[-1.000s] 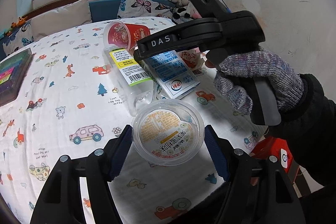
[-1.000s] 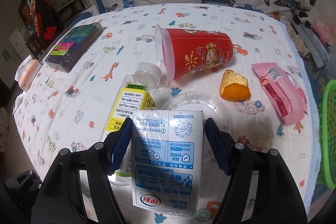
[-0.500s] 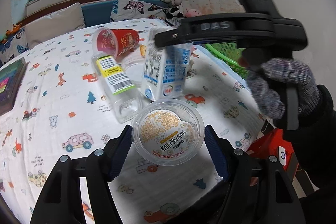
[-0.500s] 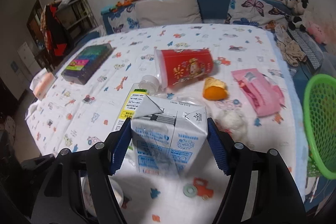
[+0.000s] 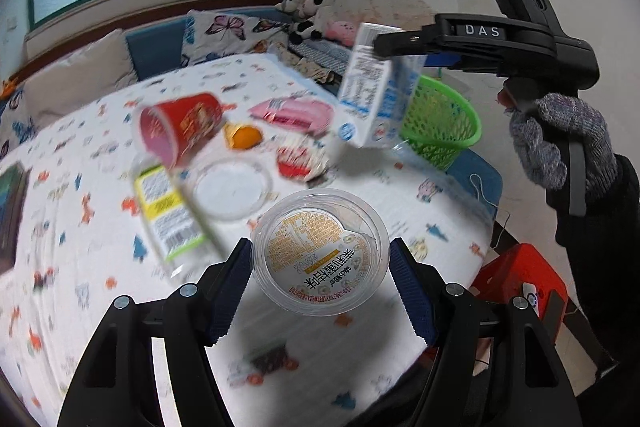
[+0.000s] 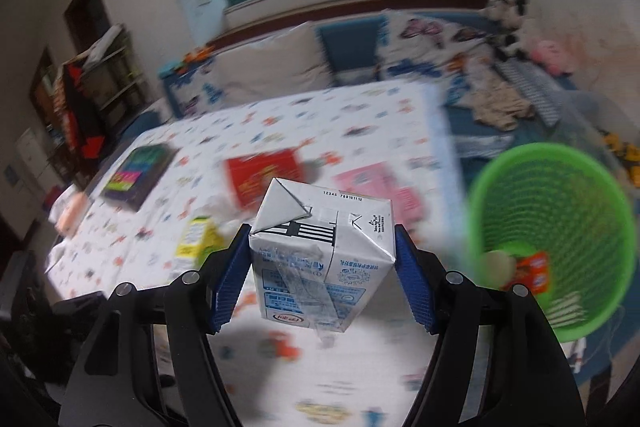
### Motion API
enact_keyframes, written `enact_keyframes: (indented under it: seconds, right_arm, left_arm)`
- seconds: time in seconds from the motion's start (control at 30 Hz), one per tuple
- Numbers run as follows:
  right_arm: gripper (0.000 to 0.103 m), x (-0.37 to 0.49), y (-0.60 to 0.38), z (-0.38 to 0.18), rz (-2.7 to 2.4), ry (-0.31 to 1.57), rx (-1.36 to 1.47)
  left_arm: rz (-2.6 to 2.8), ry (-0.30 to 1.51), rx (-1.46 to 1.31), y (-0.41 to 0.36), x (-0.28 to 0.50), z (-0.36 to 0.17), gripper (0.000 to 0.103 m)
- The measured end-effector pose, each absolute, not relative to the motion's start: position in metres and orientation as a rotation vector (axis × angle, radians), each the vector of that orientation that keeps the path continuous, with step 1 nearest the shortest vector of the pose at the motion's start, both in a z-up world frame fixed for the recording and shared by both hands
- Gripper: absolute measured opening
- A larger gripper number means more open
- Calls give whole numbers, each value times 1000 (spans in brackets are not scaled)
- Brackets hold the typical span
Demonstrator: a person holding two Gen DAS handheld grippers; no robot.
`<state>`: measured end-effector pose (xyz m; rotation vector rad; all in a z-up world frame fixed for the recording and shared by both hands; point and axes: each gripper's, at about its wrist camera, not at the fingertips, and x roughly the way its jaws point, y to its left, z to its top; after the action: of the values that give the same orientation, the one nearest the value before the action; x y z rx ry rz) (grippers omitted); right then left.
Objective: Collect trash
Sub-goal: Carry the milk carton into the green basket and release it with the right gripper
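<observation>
— While my right hand-held gripper (image 6: 322,279) pinches the milk carton (image 6: 320,259) aloft, where's the basket?
— Green basket (image 6: 560,227) sits right of it, beyond the bed's (image 6: 280,131) edge.
— Left?
— My left hand-held gripper (image 5: 320,277) clamps the clear plastic tub (image 5: 320,251) above the bed.

Each camera is sitting on a hand-held gripper, looking forward along its fingers. The left one is looking down close over the bench (image 5: 100,227) toward the window. Both are seeing the green basket (image 5: 444,131) (image 6: 556,227) and carton (image 5: 372,99) (image 6: 320,267).
</observation>
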<state>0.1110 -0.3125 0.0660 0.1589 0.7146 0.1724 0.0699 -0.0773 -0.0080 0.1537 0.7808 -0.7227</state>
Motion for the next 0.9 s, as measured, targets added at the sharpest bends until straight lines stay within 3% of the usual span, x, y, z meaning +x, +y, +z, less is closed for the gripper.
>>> enact_keyframes:
  seconds: [0.2, 0.47, 0.9]
  right_arm:
    - [69, 110, -387, 71, -7, 694, 168]
    - [69, 125, -469, 36, -185, 742, 206]
    - [71, 161, -511, -11, -319, 804, 164]
  left_arm:
    - [-751, 760, 159, -105, 86, 8, 67]
    - [-745, 737, 169, -134, 106, 26, 67]
    - [-760, 746, 192, -166, 125, 34, 67]
